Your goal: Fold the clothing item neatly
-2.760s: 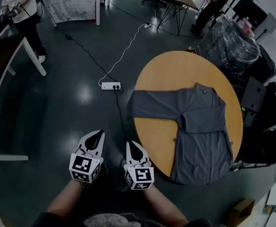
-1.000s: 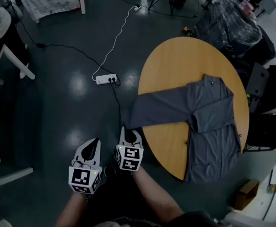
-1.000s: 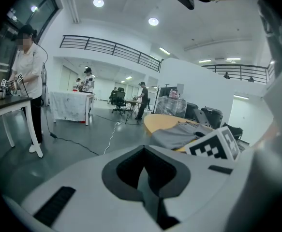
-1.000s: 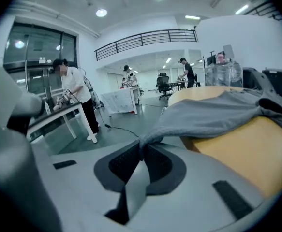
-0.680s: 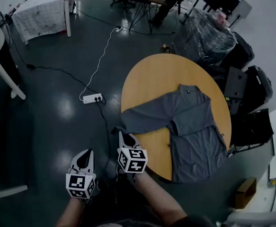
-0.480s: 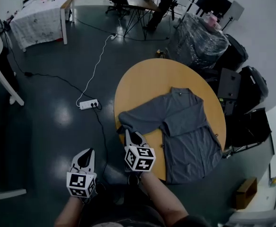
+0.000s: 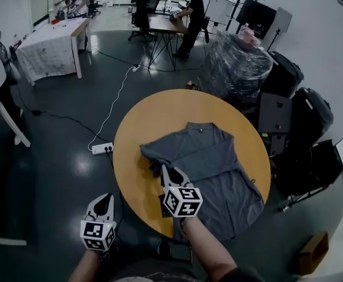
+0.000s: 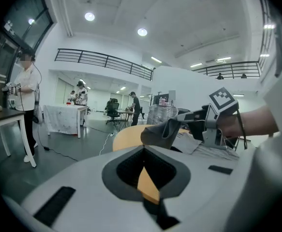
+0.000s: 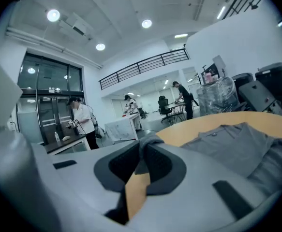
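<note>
Right gripper (image 7: 166, 171), fingers pinched on the sleeve (image 7: 152, 157) of the grey shirt (image 7: 218, 163), holds it raised for folding inward over the body spread just ahead on the round tabletop (image 7: 137, 135); left gripper (image 7: 105, 198), fingers closed and empty, waits alongside.

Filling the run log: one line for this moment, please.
right gripper: shut on sleeve | left gripper: shut, empty | shirt: on table

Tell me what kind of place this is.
Probably an open lab or workshop hall, not a home: people work at desks in the back, a plastic-wrapped stack stands near the round table, a power strip lies on bare floor, and a railed mezzanine runs overhead.
</note>
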`<state>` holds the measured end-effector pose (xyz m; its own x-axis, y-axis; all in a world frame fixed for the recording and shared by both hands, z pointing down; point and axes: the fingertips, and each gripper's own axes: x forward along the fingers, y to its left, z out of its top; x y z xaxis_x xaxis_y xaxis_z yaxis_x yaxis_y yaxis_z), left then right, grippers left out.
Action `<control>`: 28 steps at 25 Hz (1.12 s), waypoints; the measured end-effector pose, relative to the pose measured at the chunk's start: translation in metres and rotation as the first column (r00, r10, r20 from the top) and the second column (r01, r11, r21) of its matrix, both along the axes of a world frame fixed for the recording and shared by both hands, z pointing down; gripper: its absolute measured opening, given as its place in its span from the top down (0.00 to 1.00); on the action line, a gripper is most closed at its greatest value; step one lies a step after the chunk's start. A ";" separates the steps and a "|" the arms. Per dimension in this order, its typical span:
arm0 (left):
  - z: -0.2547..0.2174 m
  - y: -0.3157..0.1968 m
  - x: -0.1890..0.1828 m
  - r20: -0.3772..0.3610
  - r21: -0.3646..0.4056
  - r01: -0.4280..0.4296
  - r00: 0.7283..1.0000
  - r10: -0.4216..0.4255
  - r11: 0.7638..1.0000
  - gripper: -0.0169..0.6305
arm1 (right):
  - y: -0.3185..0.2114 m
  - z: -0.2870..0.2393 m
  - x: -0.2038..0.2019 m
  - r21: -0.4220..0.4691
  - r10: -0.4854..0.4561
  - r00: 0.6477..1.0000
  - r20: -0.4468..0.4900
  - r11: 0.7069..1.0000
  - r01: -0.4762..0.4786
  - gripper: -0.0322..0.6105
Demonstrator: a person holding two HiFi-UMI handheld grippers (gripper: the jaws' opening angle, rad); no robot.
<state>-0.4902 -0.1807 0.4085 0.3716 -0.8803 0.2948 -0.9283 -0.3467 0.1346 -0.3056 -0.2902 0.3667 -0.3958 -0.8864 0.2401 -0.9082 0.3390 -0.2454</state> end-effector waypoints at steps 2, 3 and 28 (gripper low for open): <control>-0.004 0.001 0.031 0.012 0.008 0.002 1.000 -0.002 1.000 0.96 | -0.004 -0.004 0.039 0.001 0.005 1.000 0.012 1.000 -0.005 0.92; -0.006 0.001 0.045 0.020 0.016 0.006 1.000 -0.006 1.000 0.96 | -0.006 -0.003 0.058 -0.002 0.008 1.000 0.020 1.000 -0.008 0.92; -0.015 -0.044 0.187 -0.030 0.017 -0.046 0.998 0.046 0.999 0.96 | -0.047 0.031 0.260 -0.133 0.104 0.994 0.043 0.986 -0.097 0.92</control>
